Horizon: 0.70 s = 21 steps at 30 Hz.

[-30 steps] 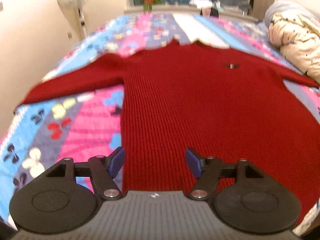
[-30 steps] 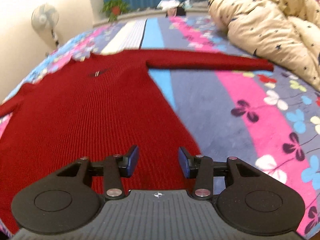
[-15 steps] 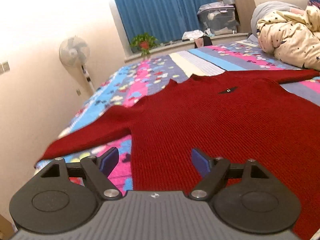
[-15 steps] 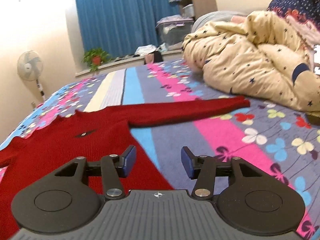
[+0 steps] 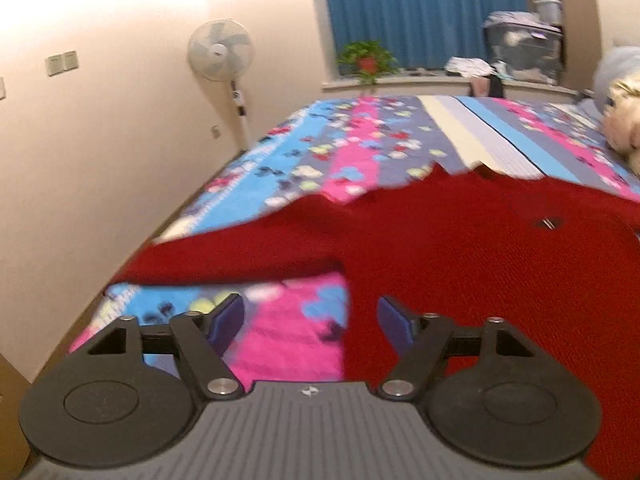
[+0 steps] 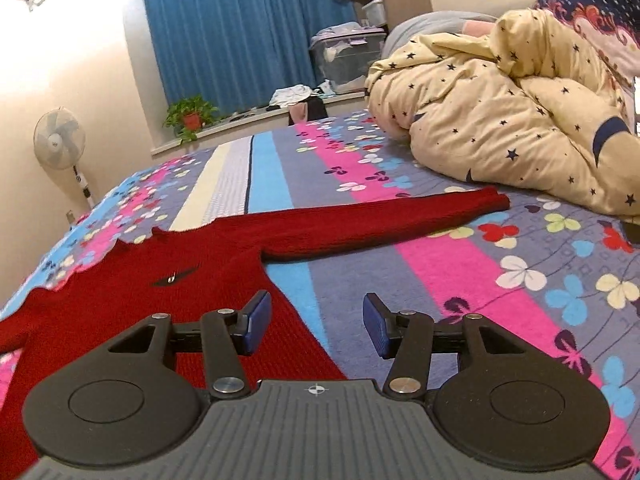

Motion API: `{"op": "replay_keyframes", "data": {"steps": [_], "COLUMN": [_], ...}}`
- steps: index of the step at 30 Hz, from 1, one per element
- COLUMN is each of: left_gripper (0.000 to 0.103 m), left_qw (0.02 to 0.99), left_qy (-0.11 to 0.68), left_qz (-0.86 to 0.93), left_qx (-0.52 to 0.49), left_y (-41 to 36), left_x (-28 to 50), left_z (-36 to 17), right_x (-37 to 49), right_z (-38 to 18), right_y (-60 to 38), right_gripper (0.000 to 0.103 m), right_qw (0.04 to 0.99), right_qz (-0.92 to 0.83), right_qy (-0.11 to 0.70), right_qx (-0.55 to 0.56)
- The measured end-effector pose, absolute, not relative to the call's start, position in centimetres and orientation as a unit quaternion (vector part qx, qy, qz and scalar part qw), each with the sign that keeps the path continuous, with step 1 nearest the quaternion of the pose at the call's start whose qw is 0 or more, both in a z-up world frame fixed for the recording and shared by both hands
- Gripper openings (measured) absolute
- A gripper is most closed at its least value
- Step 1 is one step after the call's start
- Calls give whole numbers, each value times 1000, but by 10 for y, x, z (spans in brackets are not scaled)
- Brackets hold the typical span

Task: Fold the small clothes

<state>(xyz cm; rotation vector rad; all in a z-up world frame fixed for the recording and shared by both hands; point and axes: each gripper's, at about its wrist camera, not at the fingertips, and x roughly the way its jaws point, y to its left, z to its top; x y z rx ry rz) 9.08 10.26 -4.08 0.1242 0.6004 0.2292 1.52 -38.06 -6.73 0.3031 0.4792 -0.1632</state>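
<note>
A red knitted sweater (image 5: 460, 248) lies flat, front up, on the patterned bedspread, sleeves spread sideways. In the left wrist view its left sleeve (image 5: 224, 256) runs out toward the bed's left edge. My left gripper (image 5: 310, 322) is open and empty, low over the sweater's left side edge below the armpit. In the right wrist view the sweater (image 6: 132, 280) fills the lower left and its right sleeve (image 6: 384, 220) stretches right. My right gripper (image 6: 316, 328) is open and empty, low over the sweater's right side edge.
A crumpled cream duvet with stars (image 6: 520, 120) is heaped at the right of the bed. The bed's left edge (image 5: 132, 256) drops off beside the wall. A standing fan (image 5: 222, 52), a potted plant (image 5: 366, 60) and storage boxes (image 6: 344, 56) stand beyond the bed.
Both grippers dropped from a raised, downward-looking pose to low and level near the bedspread. The left one shifted left to the sweater's side edge, the right one to the right. Jaws stayed open.
</note>
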Motion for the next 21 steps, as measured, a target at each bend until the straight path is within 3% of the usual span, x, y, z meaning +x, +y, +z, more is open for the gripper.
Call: {"op": "replay_keyframes", "data": {"steps": [5,10,15,21], "left_gripper": [60,43,43,43], "left_qw": [955,957,944,928], "left_qy": [260,260,307,347], "left_qz": [130,120,114,136], "left_qx": [63,53,38,4], "left_y": [133,160,188,218], "left_x": [136,173,206,224], "left_z": [-14,-15,-52,-78], "right_x": [24,36,61,98], "right_z": [-59,-16,-4,-64], "right_y": [-379,-374,-368,-369], "right_gripper": [48,43,36,26], "right_qw": [957,972,978,936], "right_qz": [-75,-40,-29,-40], "right_qy": [230,190,180,278], "right_qx": [158,129,101,212]}}
